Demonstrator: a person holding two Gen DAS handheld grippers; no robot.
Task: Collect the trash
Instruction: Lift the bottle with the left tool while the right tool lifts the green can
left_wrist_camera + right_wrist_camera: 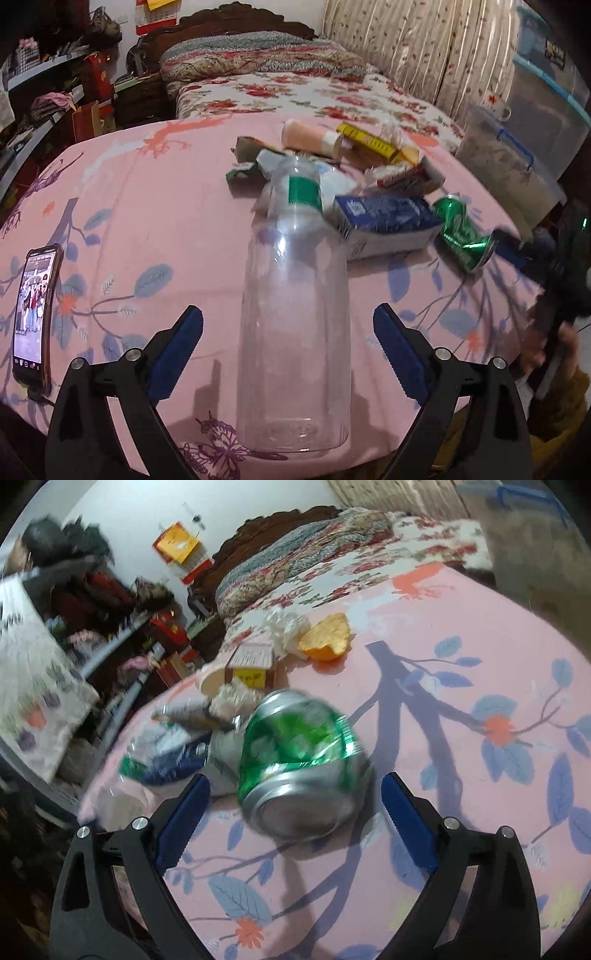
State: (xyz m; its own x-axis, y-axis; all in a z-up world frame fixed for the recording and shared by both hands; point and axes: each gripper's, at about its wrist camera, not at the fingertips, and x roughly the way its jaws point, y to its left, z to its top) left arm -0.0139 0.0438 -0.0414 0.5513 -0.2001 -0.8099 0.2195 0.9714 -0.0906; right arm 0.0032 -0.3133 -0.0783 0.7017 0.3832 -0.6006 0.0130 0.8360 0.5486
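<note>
A: Trash everywhere on the pink floral sheet (pixel 155 206), none collected as far as visible. No bin or bag to be seen in either view.

B: Left gripper (pixel 288 325)?

A: Spread wide, pads clear of everything. Clear plastic bottle (pixel 293 332) lying lengthwise between the jaws, base at 6 o'clock, neck with the green label toward 12. Gap on both sides, so not yet gripped.

B: And beyond the bottle?

A: Blue-and-white carton (pixel 388 221) at 1 o'clock of the bottle's neck, touching or nearly so. Crushed green can (pixel 463 232) further out at 2 o'clock. Peach tube (pixel 314 138), yellow box (pixel 373 144) and crumpled wrappers (pixel 255 162) heaped at 12. Phone (pixel 35 314) at 9 o'clock, screen lit, probably not trash.

B: Right gripper (pixel 295 801)?

A: Also wide open, empty. Same green can (pixel 303 760) dead ahead between the jaws, its end toward the camera, pads not touching. Some blur there. Orange peel (pixel 328 638) and crumpled tissue (pixel 286 629) at 12 o'clock, small yellow box (pixel 251 666) at 11.

B: Progress, then?

A: Barely started, by the look of it. Two pieces lined up for a grasp, nothing lifted, whole pile left. Likely next: closing on bottle and can. Thin bottle wall likely to flex and slip under squeeze.
</note>
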